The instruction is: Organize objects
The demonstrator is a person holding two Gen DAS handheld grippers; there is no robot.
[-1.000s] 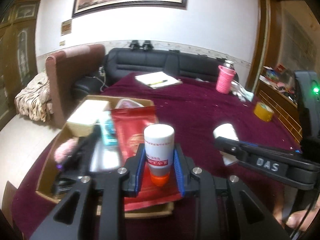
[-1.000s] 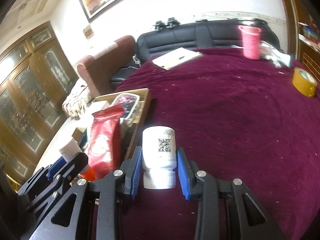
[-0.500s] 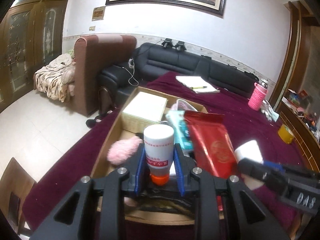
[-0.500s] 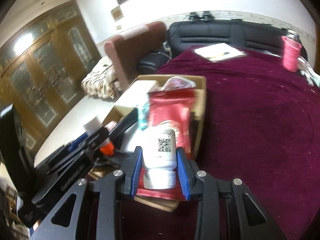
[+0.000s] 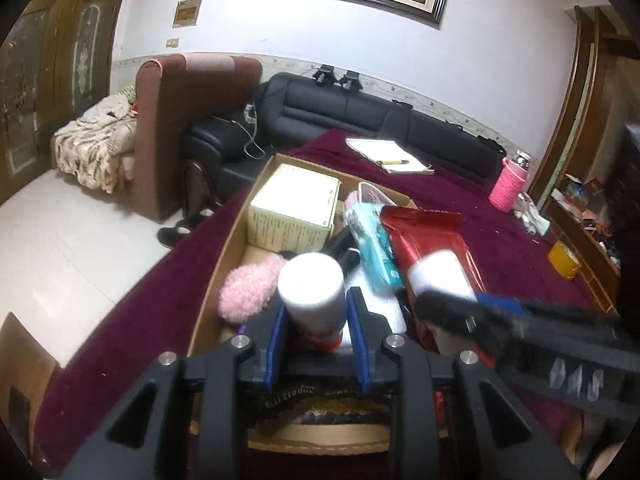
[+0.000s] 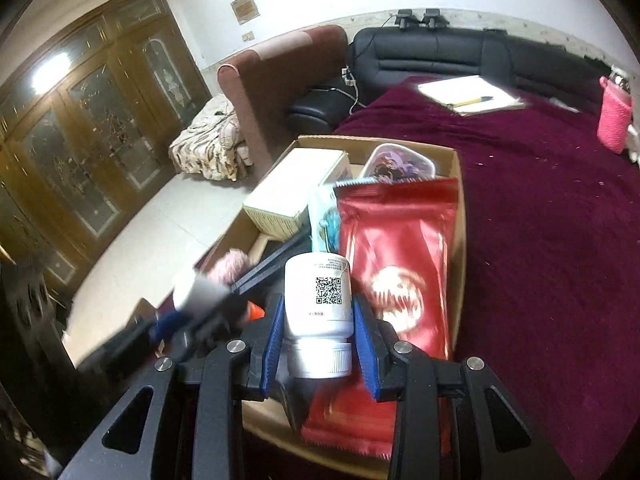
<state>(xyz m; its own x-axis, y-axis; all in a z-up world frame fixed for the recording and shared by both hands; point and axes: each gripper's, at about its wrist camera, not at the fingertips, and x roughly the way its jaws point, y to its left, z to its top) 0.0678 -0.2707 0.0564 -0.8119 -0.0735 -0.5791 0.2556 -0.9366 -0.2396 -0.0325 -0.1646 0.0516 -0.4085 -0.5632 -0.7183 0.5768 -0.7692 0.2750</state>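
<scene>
Maroon tabletop (image 6: 540,240), cardboard box (image 6: 460,216) crowded: left gripper (image 5: 313,320) clamping orange-capped tube (image 5: 312,292), right gripper (image 6: 319,344) clamping white bottle (image 6: 318,300); lower into gaps, release gently.

1. A bench (image 6: 560,240) covered in dark maroon cloth fills the foreground.
2. An open cardboard box (image 6: 460,184) sits at its left edge.
3. A notepad (image 6: 468,94) with a pen (image 6: 470,101) lies at the far end.
4. A pink-sleeved bottle (image 6: 614,114) and a yellow tape roll (image 5: 564,259) rest toward the right.
</scene>
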